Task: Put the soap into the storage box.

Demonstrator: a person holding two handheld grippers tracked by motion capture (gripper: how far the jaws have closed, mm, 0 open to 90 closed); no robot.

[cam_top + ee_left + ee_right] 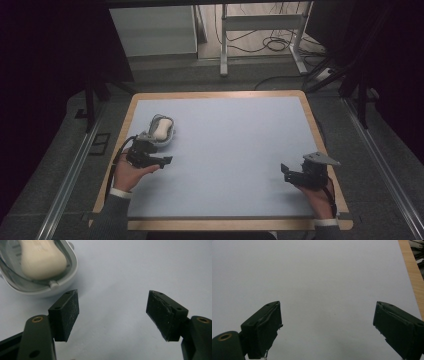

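Both forearms come in over the near edge of the desk [220,150]. At the near left the left claw [112,312] hangs with jaws spread wide and nothing between them, just short of a grey soap dish [167,137] holding a pale bar of soap [162,128]. Close to the right wooden edge, the right claw [327,325] is likewise spread and empty. Between the two, and on toward the far edge, lies bare blue-grey surface.

A white frame [260,37] and loose cables [272,45] stand behind the table [225,95].
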